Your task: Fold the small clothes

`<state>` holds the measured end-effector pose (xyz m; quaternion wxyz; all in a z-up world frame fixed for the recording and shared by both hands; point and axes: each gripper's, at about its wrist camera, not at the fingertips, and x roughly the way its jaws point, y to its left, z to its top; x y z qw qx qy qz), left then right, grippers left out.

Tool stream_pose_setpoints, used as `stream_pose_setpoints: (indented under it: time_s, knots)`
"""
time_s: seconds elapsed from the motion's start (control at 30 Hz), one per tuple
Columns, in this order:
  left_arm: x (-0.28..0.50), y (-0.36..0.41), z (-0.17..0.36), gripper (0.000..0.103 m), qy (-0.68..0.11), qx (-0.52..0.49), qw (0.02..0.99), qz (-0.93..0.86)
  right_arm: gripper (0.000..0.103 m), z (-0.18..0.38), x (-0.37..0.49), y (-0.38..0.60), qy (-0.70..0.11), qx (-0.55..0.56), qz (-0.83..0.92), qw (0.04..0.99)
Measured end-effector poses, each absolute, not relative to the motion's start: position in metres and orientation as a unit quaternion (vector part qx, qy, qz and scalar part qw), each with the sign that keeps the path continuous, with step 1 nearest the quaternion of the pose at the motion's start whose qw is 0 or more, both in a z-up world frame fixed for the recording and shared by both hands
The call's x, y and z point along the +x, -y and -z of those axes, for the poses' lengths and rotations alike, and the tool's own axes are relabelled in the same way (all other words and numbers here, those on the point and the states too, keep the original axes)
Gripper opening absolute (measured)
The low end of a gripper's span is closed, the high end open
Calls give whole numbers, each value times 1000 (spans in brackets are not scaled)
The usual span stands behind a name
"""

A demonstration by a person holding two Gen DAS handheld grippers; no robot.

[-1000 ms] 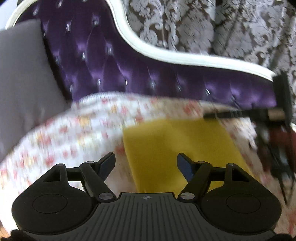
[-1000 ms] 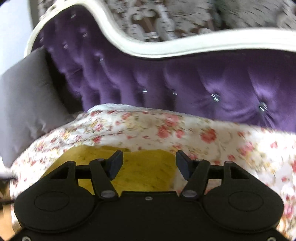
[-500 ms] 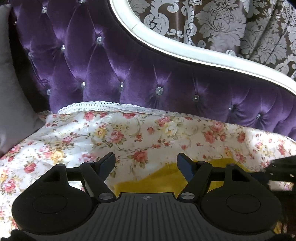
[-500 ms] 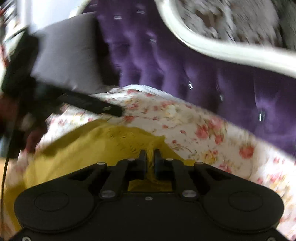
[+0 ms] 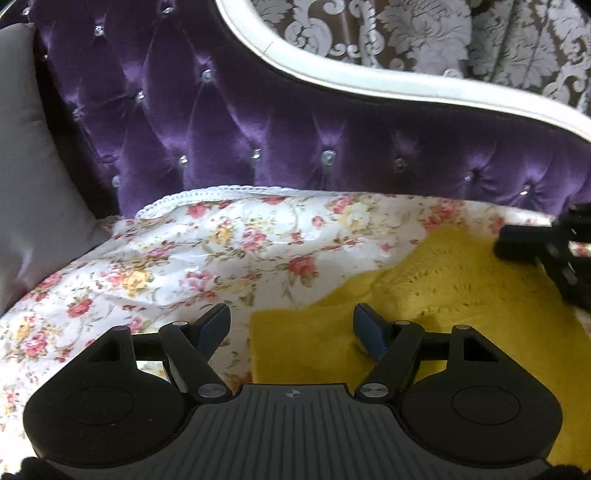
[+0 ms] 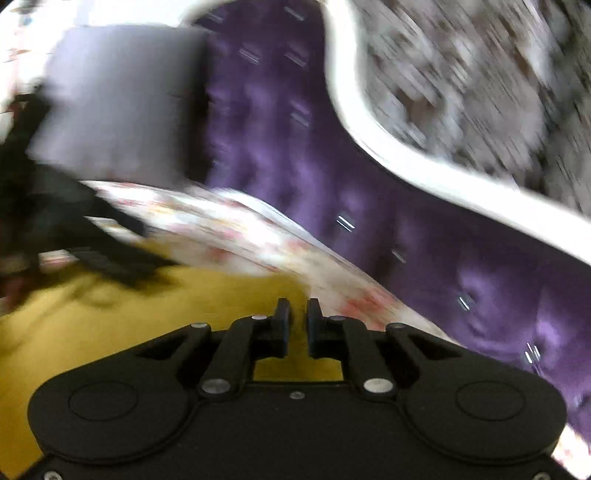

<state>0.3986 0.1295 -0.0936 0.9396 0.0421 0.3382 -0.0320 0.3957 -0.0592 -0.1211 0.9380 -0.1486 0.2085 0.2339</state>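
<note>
While right view blurs, left gripper (image 5: 291, 325) gapes empty; right gripper (image 6: 295, 317) pinches yellow cloth (image 5: 461, 295).

Both wrist cameras look down, close, sharing the yellow cloth (image 5: 461, 295) before the sofa back (image 5: 295, 140).

Purple tufted sofa back (image 5: 288, 122) with white curved trim (image 5: 406, 83), grey cushion (image 5: 26, 177) left, damask curtain (image 5: 461, 33) behind.

The yellow garment (image 5: 461, 295) is soft, matt knit cloth, lying on the smooth floral cotton bedspread (image 5: 229, 254). Behind the bedspread, the tufted headboard (image 5: 295, 122) is glossy purple satin with glinting crystal studs and a lacquered white frame.
</note>
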Motion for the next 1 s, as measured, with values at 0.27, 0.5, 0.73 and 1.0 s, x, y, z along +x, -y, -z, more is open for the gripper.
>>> stream_pose_setpoints:
  time_s: [0.27,0.5,0.73,1.0]
  knots:
    - [379,-126,65,72,-309,45,949,50,71,105,398,103,-233,18,-223,946]
    - [389,-99,92,90,-347,93,931,64,73,137,399,101,-303,88,-240,918]
    - [378,-137,74,95,-373,-15,925,63,76,151,406,122,-333,195,-231,893]
    - [288,-157,58,96,-386,-92,912,102,76,146,364,144,-337,245,-259,871]
